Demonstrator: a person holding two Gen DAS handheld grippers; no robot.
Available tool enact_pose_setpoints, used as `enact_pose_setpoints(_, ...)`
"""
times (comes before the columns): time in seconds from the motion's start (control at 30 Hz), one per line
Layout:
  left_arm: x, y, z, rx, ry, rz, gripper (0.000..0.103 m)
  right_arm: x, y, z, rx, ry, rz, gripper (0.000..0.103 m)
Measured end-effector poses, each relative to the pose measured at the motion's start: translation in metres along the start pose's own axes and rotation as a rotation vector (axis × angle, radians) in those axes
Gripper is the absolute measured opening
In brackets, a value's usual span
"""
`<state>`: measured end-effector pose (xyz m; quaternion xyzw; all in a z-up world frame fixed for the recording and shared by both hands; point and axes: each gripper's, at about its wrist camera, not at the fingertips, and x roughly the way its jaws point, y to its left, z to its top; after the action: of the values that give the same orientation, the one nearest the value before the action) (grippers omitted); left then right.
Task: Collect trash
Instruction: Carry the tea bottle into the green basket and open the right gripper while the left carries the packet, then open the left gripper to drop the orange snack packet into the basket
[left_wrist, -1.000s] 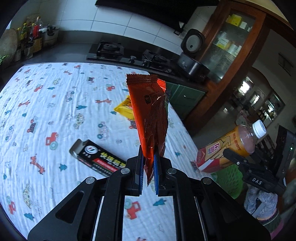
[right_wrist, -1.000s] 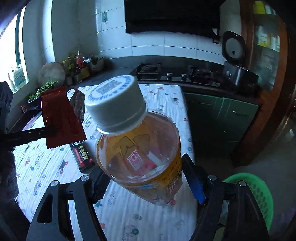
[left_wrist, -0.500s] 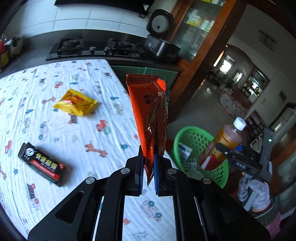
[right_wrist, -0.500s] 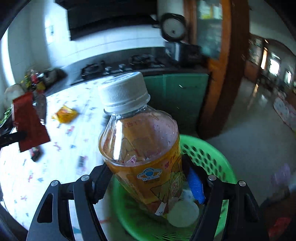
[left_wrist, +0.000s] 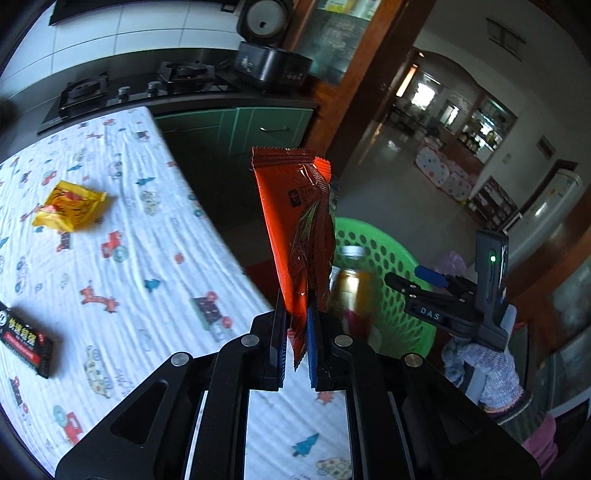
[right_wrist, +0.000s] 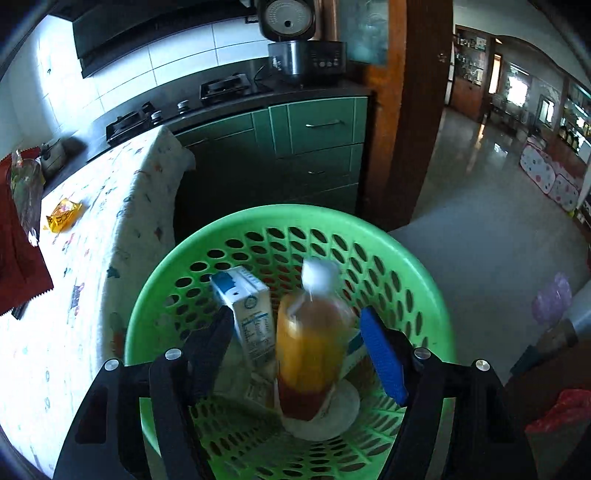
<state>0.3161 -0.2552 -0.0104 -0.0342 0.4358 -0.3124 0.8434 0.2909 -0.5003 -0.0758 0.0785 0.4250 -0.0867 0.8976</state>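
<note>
I am at the drop-off step with both hands at once. The right gripper (right_wrist: 295, 314) hangs over the green basket (right_wrist: 424, 280), its fingers spread wide. The orange drink bottle (right_wrist: 310, 339) shows blurred between them with a gap on either side, down inside the basket beside a white carton (right_wrist: 251, 314). I judge it released, not gripped.

The left gripper (left_wrist: 295, 314) has its fingers clenched on the lower edge of the red wrapper (left_wrist: 291, 221), which stands up from them. It hangs above the corner of the cloth-covered surface (left_wrist: 147, 258), near the basket but not yet over it.

My next move, as I see it, is to lift the right gripper clear and carry the left one past the surface edge until the wrapper is over the basket mouth, then open its fingers. The wrapper is light and may flutter, so I would let go low, inside the rim.

Room is fair: the basket stands on the floor just beside the surface, with open floor beyond and green cabinets (right_wrist: 314, 147) behind. The two grippers are close, so they should not cross. A yellow packet (left_wrist: 68, 206) and a black box (left_wrist: 26, 339) lie on the surface, not yet collected.
</note>
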Motion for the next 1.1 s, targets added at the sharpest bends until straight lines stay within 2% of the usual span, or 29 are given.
enact_pose_setpoints(0.17,0.020,-0.022,-0.002,0.036,0.042,-0.029,0.008,-0.014,-0.009,-0.002,0.010,-0.035,-0.002,0.070)
enact_pose_setpoints(0.43,0.060,-0.044,-0.006,0.068,0.132,-0.073,0.008,-0.046,-0.027,-0.013,0.060,-0.103,0.002,0.079)
enact_pose_setpoints(0.73,0.096,-0.060,-0.019,0.119,0.206,-0.083,0.010,-0.071,-0.036,-0.029,0.067,-0.142,0.005,0.079)
enact_pose_setpoints(0.87,0.104,-0.060,-0.024,0.116,0.229,-0.083,0.020,-0.076,-0.036,-0.033,0.068,-0.150,0.018,0.079)
enact_pose_setpoints(0.97,0.103,-0.059,-0.027,0.115,0.231,-0.082,0.032,-0.079,-0.032,-0.036,0.064,-0.156,0.023,0.081)
enact_pose_setpoints(1.1,0.089,-0.054,-0.032,0.115,0.213,-0.072,0.033,-0.083,-0.025,-0.037,0.056,-0.161,0.030,0.085)
